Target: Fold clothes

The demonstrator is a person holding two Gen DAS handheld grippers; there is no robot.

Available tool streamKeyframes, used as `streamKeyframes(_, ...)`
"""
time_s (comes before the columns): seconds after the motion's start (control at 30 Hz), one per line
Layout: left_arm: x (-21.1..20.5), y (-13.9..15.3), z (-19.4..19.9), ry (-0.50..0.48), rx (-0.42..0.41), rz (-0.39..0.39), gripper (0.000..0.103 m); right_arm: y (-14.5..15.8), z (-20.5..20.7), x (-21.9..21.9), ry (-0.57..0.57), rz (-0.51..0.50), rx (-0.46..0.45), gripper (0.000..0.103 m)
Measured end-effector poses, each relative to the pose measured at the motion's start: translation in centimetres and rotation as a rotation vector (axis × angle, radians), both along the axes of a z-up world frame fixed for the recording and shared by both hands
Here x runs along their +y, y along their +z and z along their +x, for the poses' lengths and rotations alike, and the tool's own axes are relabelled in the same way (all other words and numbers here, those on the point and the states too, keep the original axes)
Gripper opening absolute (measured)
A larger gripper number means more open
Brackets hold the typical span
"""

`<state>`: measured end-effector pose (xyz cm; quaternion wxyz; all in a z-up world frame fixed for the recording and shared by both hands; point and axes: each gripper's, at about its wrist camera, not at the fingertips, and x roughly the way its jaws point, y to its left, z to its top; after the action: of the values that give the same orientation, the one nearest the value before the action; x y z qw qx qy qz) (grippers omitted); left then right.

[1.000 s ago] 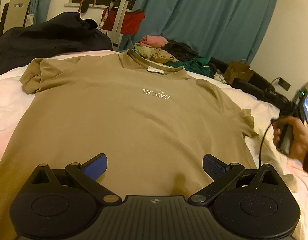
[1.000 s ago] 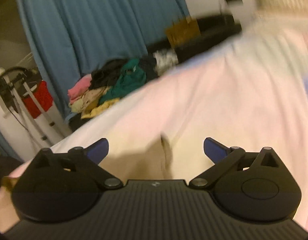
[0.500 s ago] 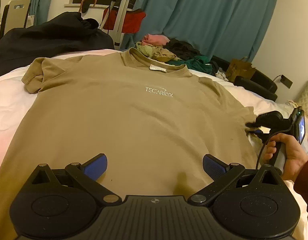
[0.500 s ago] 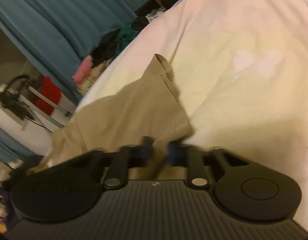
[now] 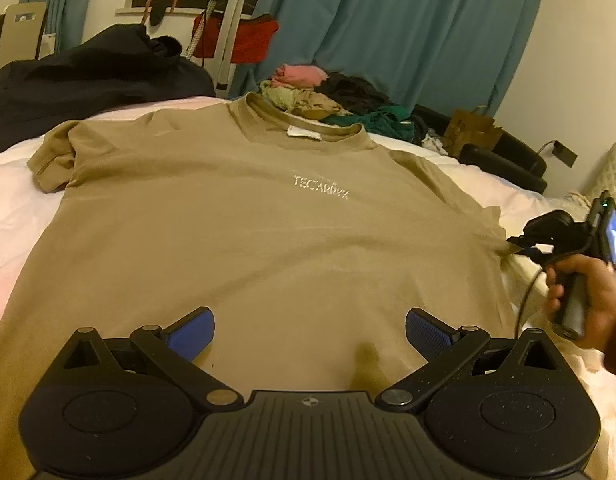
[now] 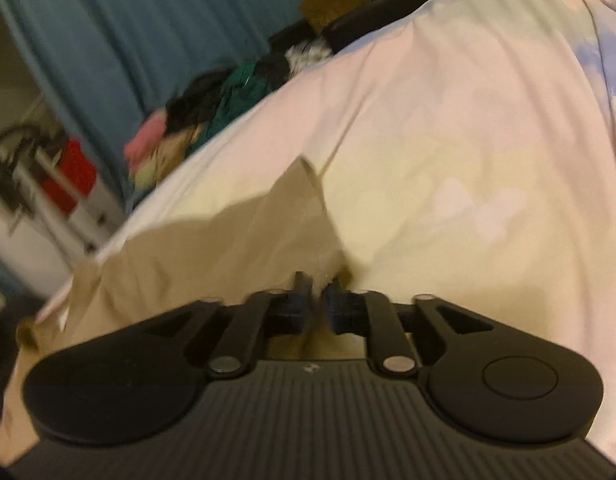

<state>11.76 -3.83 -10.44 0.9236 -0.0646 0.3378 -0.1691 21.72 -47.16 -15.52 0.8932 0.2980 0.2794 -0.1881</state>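
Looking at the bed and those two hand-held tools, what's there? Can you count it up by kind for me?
Tan t-shirt: 1
Dark garment lying at the bed's far left: 1
Grippers: 2, left gripper open, right gripper shut on the t-shirt's sleeve edge
Total: 4

Black ribbed left gripper [image 5: 310,330], blue pads [image 5: 191,331], silver pivot screws [image 5: 393,396]

The left gripper [image 5: 310,334] hangs with its blue-padded fingers [image 5: 190,334] spread wide apart. The right gripper [image 6: 318,300], held in the person's right hand [image 5: 584,292], has its fingers pinched together on tan cloth.
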Motion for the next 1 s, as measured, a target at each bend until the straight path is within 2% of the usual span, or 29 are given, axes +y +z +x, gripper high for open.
streamKeyframes(0.03,0.0,0.2,-0.1,-0.004,-0.01,0.005,0.103,0.7,-1.3,0.5,0.031,-0.029,0.009,0.077)
streamKeyframes(0.07,0.1,0.4,-0.4,-0.009,-0.019,0.01,0.103,1.6,-2.9,1.3,0.069,-0.065,0.009,0.085)
streamKeyframes(0.13,0.1,0.9,-0.9,-0.018,-0.036,0.021,0.103,3.5,-6.0,3.1,0.163,-0.135,0.011,0.084)
streamKeyframes(0.2,0.3,1.5,-1.8,-0.034,-0.048,0.034,0.103,5.2,-9.4,5.1,0.311,-0.174,0.045,0.084)
streamKeyframes(0.4,1.1,2.9,-4.7,-0.048,-0.075,0.107,0.103,8.4,-18.7,13.5,0.856,-0.301,0.165,0.083)
streamKeyframes(0.47,2.0,3.3,-5.4,-0.038,-0.053,0.101,0.103,7.9,-19.8,15.4,0.939,-0.351,0.215,0.083)
streamKeyframes(0.6,3.6,4.6,-7.7,-0.019,-0.071,0.105,0.103,6.2,-21.1,18.7,1.068,-0.459,0.318,0.082)
streamKeyframes(0.7,4.8,5.6,-9.5,-0.006,-0.087,0.108,0.103,5.0,-22.1,21.2,1.163,-0.541,0.397,0.073)
streamKeyframes(0.8,5.7,6.5,-11.1,0.01,-0.115,0.127,0.103,3.8,-23.1,23.7,1.257,-0.624,0.476,0.071)
streamKeyframes(0.87,6.1,6.7,-11.6,0.023,-0.125,0.14,0.103,3.0,-23.7,25.4,1.319,-0.679,0.53,0.047)
streamKeyframes(0.9,6.3,6.8,-11.8,0.028,-0.124,0.14,0.103,2.6,-24.1,26.2,1.349,-0.707,0.557,0.025)
streamKeyframes(0.93,6.4,6.8,-11.7,0.03,-0.119,0.139,0.103,2.2,-24.4,27.1,1.38,-0.735,0.584,0.016)
streamKeyframes(1.0,6.6,6.9,-11.8,0.03,-0.112,0.134,0.103,2.8,-25.0,27.4,1.409,-0.776,0.593,0.007)
